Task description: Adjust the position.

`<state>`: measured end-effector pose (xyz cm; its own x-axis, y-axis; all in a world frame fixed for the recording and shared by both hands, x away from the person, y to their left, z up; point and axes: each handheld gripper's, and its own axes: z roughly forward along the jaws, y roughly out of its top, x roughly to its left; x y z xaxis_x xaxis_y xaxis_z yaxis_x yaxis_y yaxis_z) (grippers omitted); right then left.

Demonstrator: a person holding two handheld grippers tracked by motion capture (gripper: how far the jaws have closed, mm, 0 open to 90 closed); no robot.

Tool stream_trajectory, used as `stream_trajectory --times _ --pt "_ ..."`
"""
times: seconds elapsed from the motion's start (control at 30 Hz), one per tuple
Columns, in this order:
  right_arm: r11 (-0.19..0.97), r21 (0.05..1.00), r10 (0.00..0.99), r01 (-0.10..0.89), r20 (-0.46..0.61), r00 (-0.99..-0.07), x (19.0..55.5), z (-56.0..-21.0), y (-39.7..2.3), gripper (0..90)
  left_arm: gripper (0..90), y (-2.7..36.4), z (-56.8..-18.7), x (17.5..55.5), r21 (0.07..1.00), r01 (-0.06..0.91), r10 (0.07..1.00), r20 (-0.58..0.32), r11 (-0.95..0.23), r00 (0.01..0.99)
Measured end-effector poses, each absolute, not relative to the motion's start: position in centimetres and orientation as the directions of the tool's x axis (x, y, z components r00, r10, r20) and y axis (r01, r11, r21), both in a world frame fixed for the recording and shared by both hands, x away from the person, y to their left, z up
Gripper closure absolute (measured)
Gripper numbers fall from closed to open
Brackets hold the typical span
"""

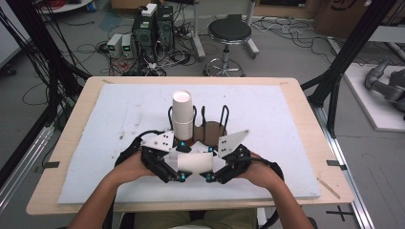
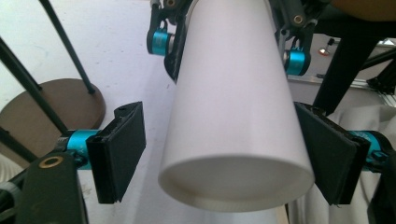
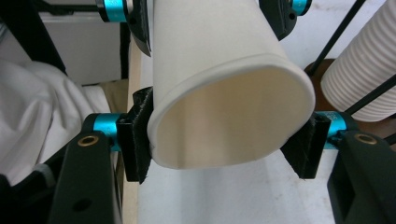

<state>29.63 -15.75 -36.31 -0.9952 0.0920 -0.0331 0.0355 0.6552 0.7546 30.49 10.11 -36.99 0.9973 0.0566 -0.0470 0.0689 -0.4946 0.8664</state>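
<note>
In the high view, a person's forearms come in over the near edge of the table (image 1: 296, 102), each hand holding a gripper. The left gripper (image 1: 177, 161) and right gripper (image 1: 216, 162) meet at a white paper cup (image 1: 195, 162) lying on its side between them, near the middle of the near edge. Just behind it stands a wire rack (image 1: 210, 125) on a round brown base, holding a tall stack of cups (image 1: 182, 113). A white mat (image 1: 277, 143) covers most of the table, with wide bare room left and right towards both side edges.

In the left gripper view, the cup (image 2: 233, 116) lies between the jaws; the left jaw stands clear of it, so the jaws are open.

In the right gripper view, both pads (image 3: 135, 140) press the cup's rim (image 3: 229, 116), squeezing it slightly oval.

No writing can be read anywhere.
</note>
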Motion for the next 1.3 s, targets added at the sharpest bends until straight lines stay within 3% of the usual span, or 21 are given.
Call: stream_trajectory --times 0.2,0.33,0.63,0.83,1.1,1.3 --pt "0.680 0.733 0.073 0.027 -0.031 -0.997 29.5 -36.6 -15.3 36.2 26.4 10.0 -37.1 30.4 0.856 0.058 0.031 -0.049 -0.514 0.998" --pt "0.684 0.729 0.073 0.028 -0.031 -0.997 29.5 -36.6 -15.4 36.2 36.1 10.0 -37.1 30.4 0.855 0.037 -0.004 -0.045 -0.517 0.999" --pt "0.678 0.734 0.078 0.032 -0.030 -0.996 29.5 -36.7 -15.5 33.7 37.0 10.0 -37.4 30.5 0.866 0.035 -0.004 -0.043 -0.498 0.999" --pt "0.576 0.814 0.128 0.074 -0.001 -0.992 29.8 -36.4 -16.1 21.6 36.3 10.8 -37.3 31.0 0.910 0.065 0.011 -0.066 -0.409 0.998" --pt "0.407 0.904 0.151 0.135 0.079 -0.985 30.3 -35.9 -17.9 21.5 36.2 12.2 -37.4 31.5 0.960 0.116 0.031 -0.112 -0.254 0.993" --pt "0.346 0.925 0.148 0.157 0.111 -0.983 30.5 -35.9 -18.2 21.3 36.1 12.3 -38.0 31.7 0.974 0.146 0.020 -0.145 -0.173 0.989"
